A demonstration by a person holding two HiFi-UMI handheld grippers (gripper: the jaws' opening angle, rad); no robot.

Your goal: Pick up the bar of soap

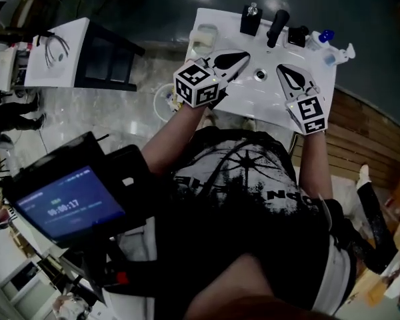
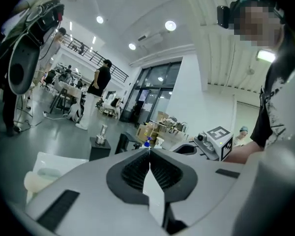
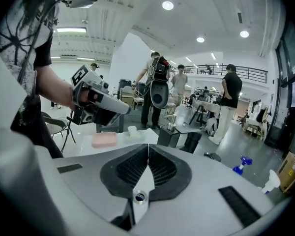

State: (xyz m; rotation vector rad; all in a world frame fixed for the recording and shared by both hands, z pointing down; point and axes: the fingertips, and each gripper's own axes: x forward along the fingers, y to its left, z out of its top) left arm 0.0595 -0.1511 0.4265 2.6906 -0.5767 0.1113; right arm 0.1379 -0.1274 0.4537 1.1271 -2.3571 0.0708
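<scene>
Approach step: left gripper (image 2: 150, 151) and right gripper (image 3: 148, 146) both clamped shut, empty; pink soap bar (image 3: 104, 139) at nine o'clock of right tips, so next I'd open and descend

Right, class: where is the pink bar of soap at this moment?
In the right gripper view, the pink bar of soap lies left of centre on the white counter, just below the left gripper and beside a small pale container.
</scene>
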